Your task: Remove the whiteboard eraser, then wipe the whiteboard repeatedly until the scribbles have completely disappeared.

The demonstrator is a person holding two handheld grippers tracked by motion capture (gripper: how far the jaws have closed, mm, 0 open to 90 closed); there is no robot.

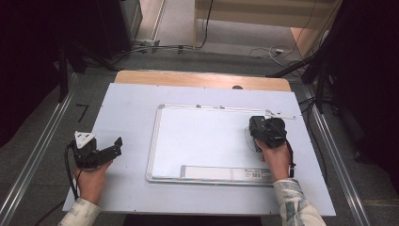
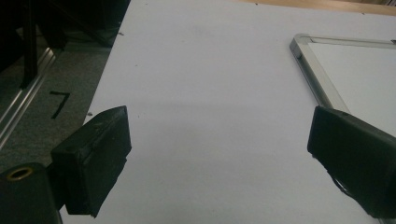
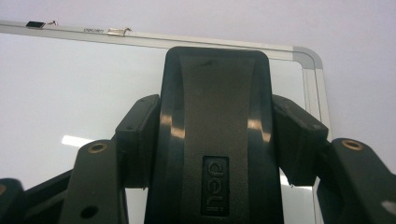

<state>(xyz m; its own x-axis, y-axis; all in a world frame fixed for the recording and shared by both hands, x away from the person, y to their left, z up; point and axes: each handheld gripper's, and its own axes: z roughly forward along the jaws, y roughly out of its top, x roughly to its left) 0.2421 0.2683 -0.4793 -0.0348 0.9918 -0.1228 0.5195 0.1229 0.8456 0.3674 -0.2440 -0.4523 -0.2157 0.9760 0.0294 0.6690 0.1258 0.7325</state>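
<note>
A silver-framed whiteboard point(image 1: 202, 136) lies flat on the white table sheet. My right gripper point(image 1: 263, 127) rests over the board's right part, its jaws shut on a black board eraser point(image 3: 217, 135) marked "deli". The eraser stands against the board surface below its top right corner point(image 3: 308, 58). My left gripper point(image 1: 110, 148) sits at the left of the table, off the board, held by a hand. Its jaws stand wide open with nothing between them, over bare sheet point(image 2: 219, 140). The board's top left corner point(image 2: 301, 42) lies ahead and to the right of them.
The whiteboard has a pen tray strip point(image 1: 221, 173) along its near edge. A wooden table edge point(image 1: 202, 79) runs behind the sheet. Metal rails point(image 1: 37, 155) and grey floor flank the table, with cables point(image 1: 263, 52) beyond.
</note>
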